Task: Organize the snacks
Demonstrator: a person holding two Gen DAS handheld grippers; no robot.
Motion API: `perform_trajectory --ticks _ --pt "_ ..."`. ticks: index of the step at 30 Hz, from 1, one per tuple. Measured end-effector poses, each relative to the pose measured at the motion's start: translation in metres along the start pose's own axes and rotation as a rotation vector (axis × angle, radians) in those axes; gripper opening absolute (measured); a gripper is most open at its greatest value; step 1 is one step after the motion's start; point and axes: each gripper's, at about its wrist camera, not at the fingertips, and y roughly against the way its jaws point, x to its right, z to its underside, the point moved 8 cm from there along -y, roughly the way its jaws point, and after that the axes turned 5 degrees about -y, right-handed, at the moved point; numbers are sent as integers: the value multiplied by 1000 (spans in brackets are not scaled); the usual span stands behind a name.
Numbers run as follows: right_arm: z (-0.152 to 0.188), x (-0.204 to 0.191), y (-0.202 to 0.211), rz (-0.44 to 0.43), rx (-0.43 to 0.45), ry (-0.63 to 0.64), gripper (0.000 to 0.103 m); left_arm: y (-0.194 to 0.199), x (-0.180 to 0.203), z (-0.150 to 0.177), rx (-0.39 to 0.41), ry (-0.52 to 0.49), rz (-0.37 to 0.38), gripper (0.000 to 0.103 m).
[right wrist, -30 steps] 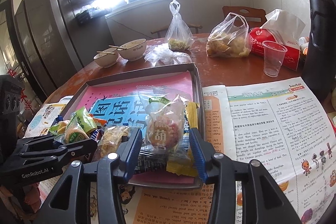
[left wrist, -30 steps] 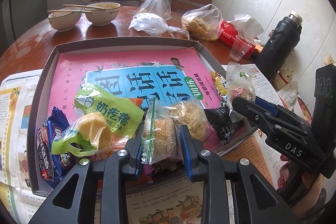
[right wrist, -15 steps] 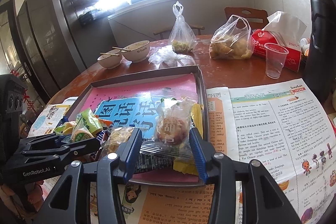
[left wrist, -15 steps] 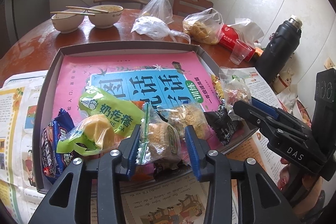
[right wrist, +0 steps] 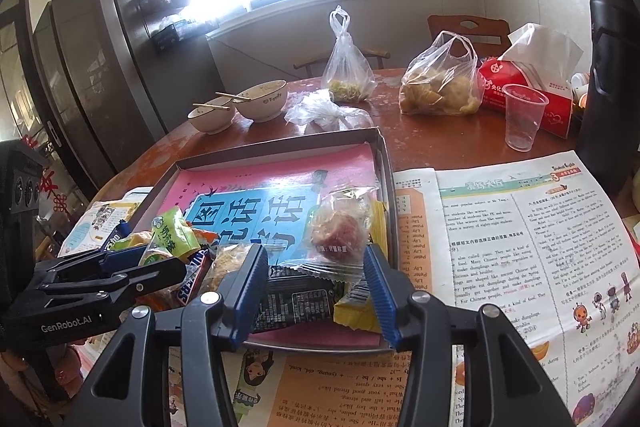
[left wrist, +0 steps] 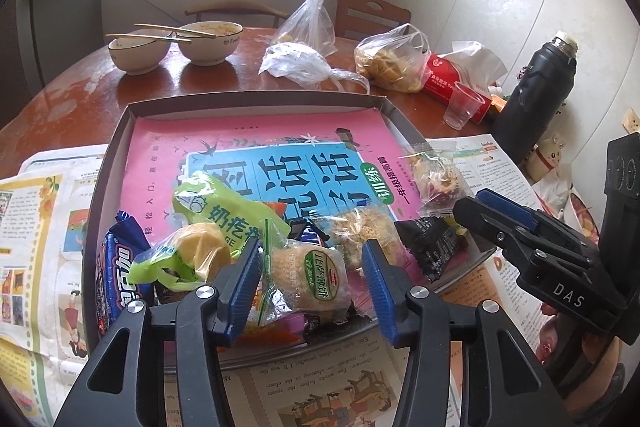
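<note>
A shallow grey tray (left wrist: 256, 99) lined with a pink book holds a heap of snack packets at its near end. My left gripper (left wrist: 312, 279) hangs over that end with its jaws opening. A clear packet with a green label (left wrist: 308, 279) lies between the pads, and the right pad stands clear of it. Beside it lie a green packet (left wrist: 224, 215), a blue one (left wrist: 116, 279) and a black one (left wrist: 428, 243). My right gripper (right wrist: 316, 283) is open at the tray's near right corner. A clear packet with a red snack (right wrist: 340, 231) rests just beyond its tips.
Newspaper (right wrist: 520, 247) covers the table around the tray. Farther back stand two bowls with chopsticks (left wrist: 176, 43), tied plastic bags (left wrist: 312, 23), a bag of fried food (left wrist: 392, 63), a red tissue pack (left wrist: 452, 83), a plastic cup (right wrist: 520, 123) and a black flask (left wrist: 540, 99).
The left jaws have widened and let go of the green-label packet, which now lies flat in the tray. The red snack packet has sunk from between the right fingers onto the tray.
</note>
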Motion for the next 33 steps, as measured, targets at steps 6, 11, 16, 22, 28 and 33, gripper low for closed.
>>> perform_trajectory --ticks 6,11,16,22,28,33 --pt "-1 -2 2 -2 3 2 51 4 -5 -3 19 -2 -32 56" --pt "0 -4 2 -2 3 8 51 6 -9 -6 37 -11 -66 56" --pt "0 -5 3 -2 3 9 51 9 -13 -8 50 -5 -76 57" --pt "0 -4 2 3 2 5 51 13 -16 -9 58 5 -92 57" --pt "-1 -4 4 5 9 2 55 17 -18 -11 74 12 -105 65" --pt "-3 -3 6 9 15 0 55 25 -21 -13 94 19 -115 69"
